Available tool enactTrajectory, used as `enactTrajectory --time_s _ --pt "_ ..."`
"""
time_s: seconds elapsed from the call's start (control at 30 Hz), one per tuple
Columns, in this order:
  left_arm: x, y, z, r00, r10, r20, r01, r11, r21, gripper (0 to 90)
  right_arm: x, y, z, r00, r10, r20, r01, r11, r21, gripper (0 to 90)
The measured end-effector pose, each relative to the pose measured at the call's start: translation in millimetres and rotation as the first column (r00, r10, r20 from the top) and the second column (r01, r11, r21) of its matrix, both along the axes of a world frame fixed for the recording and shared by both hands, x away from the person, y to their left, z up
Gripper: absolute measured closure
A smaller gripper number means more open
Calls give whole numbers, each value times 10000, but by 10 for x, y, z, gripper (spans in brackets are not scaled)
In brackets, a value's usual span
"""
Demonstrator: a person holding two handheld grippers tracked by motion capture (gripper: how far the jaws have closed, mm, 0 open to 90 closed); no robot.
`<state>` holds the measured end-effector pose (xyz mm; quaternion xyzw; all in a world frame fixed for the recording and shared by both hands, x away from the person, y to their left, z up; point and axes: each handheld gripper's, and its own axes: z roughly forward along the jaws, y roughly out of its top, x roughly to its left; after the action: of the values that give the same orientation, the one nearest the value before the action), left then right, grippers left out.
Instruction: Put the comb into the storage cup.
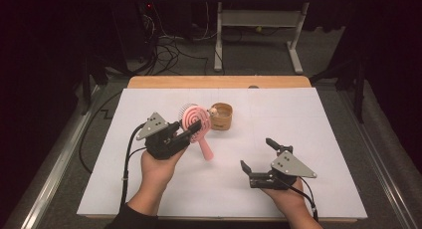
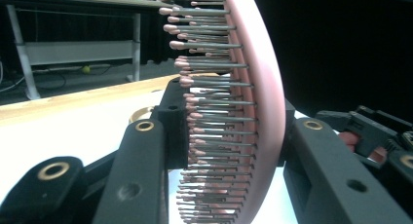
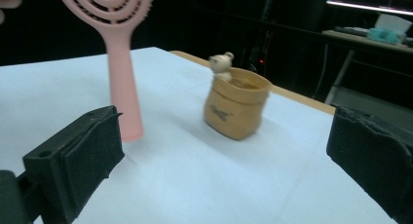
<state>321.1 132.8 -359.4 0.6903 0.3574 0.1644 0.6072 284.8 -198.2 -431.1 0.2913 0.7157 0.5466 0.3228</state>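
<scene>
Left gripper (image 1: pixel 191 131) pinches pink hairbrush (image 1: pixel 195 120) head mid-frame, right gripper (image 1: pixel 259 154) jaws spread empty at lower right; likely best to keep handle clear of brown pot (image 1: pixel 221 116).

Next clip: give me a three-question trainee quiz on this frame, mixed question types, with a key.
1. True or false: the left gripper is shut on the pink hairbrush.
2. Which way does the brush handle point? A) up B) down toward the table C) flat on the table
3. Fill in: the right gripper is ____ and holds nothing.

Key: 1 true. 2 B. 3 open. The small tan pot stands beyond the brush, untouched.
</scene>
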Motion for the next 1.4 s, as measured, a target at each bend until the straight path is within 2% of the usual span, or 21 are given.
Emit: enactTrajectory --time_s 0.13,0.23,0.4,0.53,0.83,1.17,1.27,1.4 --pt "56 7 11 9999 150 -58 -150 9999 -2 625 -23 -177 -31 9994 -348 -10 348 9994 4 0" --pt "92 -1 38 9996 260 86 -260 9996 58 625 -46 -332 -66 9981 -621 -55 621 9980 -113 0" --pt "158 -81 125 9984 309 469 -323 9991 283 625 -64 -528 -137 9946 -1031 -134 1032 9946 84 0" --pt "246 -135 205 9980 352 527 -365 9990 245 625 -34 -621 -212 9913 -1251 -410 1262 9917 250 0" --pt "410 -186 391 9962 542 682 -546 9985 45 625 6 -712 -240 9885 -1385 -611 1422 9879 611 0" --pt "544 -220 625 9929 692 973 -683 9976 -122 626 22 -717 -227 9892 -1364 -535 1400 9877 701 0" --pt "579 -236 671 9928 638 1009 -616 9978 -253 626 22 -731 -223 9887 -1399 -536 1437 9867 758 0" --pt "622 -277 719 9917 599 1138 -577 9981 -222 626 15 -746 -215 9885 -1423 -516 1462 9858 825 0"
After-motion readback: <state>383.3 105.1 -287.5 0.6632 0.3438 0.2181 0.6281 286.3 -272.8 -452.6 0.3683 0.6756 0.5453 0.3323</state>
